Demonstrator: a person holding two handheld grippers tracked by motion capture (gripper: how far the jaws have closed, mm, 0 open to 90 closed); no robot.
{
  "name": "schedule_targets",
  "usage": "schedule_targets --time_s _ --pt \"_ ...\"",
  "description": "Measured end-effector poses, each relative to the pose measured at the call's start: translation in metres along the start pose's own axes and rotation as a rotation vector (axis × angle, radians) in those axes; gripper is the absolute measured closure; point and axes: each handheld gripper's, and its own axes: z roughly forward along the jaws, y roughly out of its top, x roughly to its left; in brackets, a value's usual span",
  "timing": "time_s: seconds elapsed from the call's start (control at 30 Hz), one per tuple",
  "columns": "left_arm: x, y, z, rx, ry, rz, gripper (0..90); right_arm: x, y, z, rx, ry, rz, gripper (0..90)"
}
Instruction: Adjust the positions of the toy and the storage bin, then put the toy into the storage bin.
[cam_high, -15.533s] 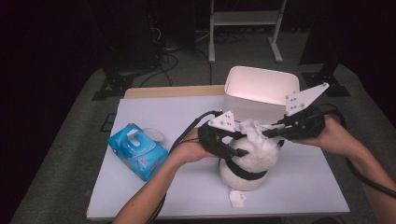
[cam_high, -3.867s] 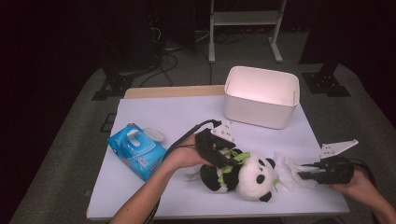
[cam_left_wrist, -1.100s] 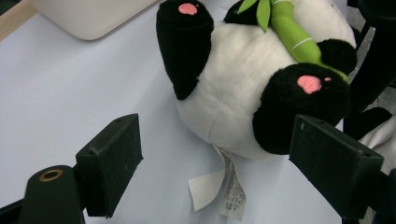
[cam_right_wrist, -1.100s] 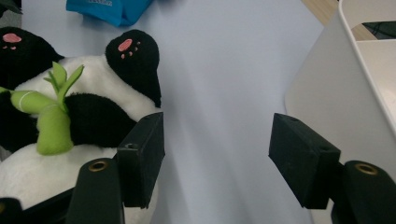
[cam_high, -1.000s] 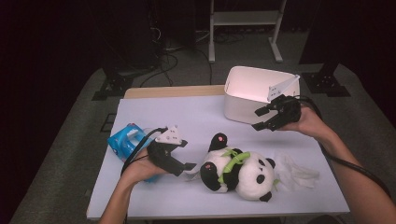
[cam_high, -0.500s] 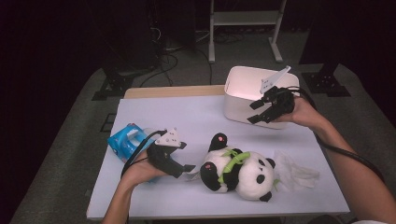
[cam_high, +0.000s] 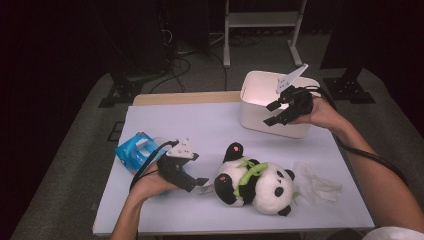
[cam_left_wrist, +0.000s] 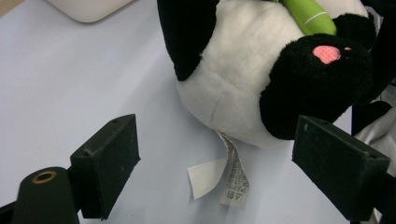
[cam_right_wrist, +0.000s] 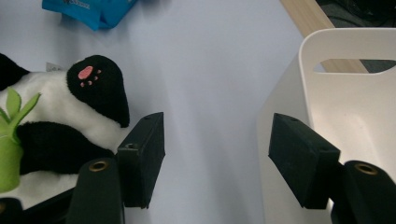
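Note:
A black and white panda plush (cam_high: 255, 182) with a green leaf lies on its side on the pale table (cam_high: 210, 130). My left gripper (cam_high: 202, 184) rests open at the panda's rear end. In the left gripper view the panda (cam_left_wrist: 243, 79) sits just beyond the jaws, and its sewn tag (cam_left_wrist: 231, 179) lies flat on the table between them, untouched. My right gripper (cam_high: 270, 115) hovers open in front of the near wall of the white bin (cam_high: 252, 107). The bin wall (cam_right_wrist: 289, 93) stands beside one jaw in the right gripper view, with nothing held.
A blue wipes pack (cam_high: 134, 152) lies at the table's left, behind the left hand. A crumpled white tissue (cam_high: 319, 182) sits right of the panda. A wooden strip (cam_high: 185, 97) runs along the table's far edge; a metal stand (cam_high: 260, 22) is behind.
My right gripper has drifted up and slightly right along the bin's front wall, jaws still open. Earlier the left gripper let go of the panda; it now stays still beside it.

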Motion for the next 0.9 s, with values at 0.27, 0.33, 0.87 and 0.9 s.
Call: schedule_targets --time_s 0.27,0.33,0.87,0.9 --pt "0.001 -0.001 -0.002 0.004 -0.001 0.003 12.5 -0.003 0.003 0.004 0.013 0.005 -0.003 34.9" --pt "0.001 -0.002 -0.002 0.001 -0.001 0.001 12.5 -0.003 0.004 0.005 0.01 0.005 -0.011 34.9" --pt "-0.002 0.0 -0.002 -0.003 -0.012 0.002 11.9 -0.014 0.006 0.01 0.041 -0.025 -0.012 35.9" --pt "-0.002 0.0 -0.002 -0.008 -0.013 0.0 11.7 -0.015 0.007 0.01 0.049 -0.029 -0.016 35.9"
